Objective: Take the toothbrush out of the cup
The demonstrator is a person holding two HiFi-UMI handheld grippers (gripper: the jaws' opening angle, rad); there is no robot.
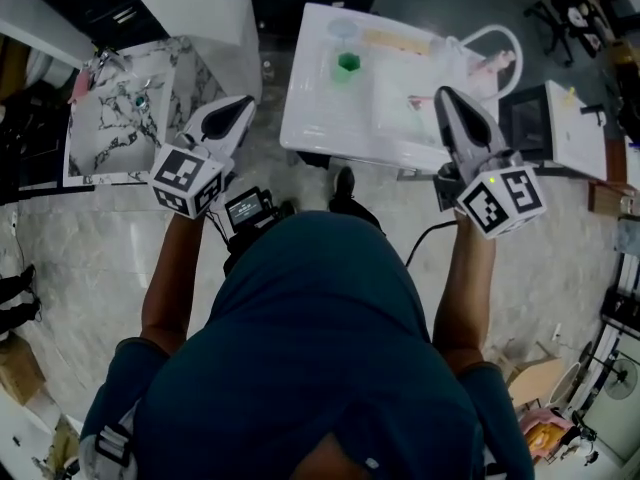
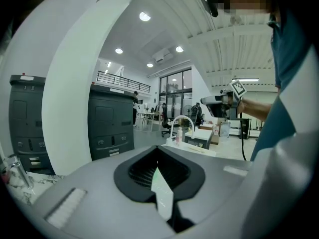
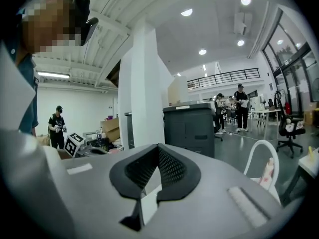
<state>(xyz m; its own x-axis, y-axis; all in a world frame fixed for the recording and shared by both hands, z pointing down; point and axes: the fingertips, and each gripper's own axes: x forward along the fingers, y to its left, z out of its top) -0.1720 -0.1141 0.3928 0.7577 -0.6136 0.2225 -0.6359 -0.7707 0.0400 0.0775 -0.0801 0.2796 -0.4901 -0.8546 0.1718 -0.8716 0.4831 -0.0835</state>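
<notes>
- On the white worktop (image 1: pixel 310 118), well ahead of both claws, stands the green cup (image 1: pixel 346 62); the toothbrush is too small to make out.
- Left claw (image 1: pixel 243 104): jaws pressed together, nothing between them; held off the worktop's left edge, above the floor.
- Right claw (image 1: pixel 446 94): jaws pressed together, nothing between them; in the head view it overlaps the worktop's right side, well apart from the cup.

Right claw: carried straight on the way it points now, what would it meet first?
Nothing near, it seems: the shut, empty right claw points almost level, past the white loop, toward the dark grey cabinet across the floor. Depth is hard to judge.
</notes>
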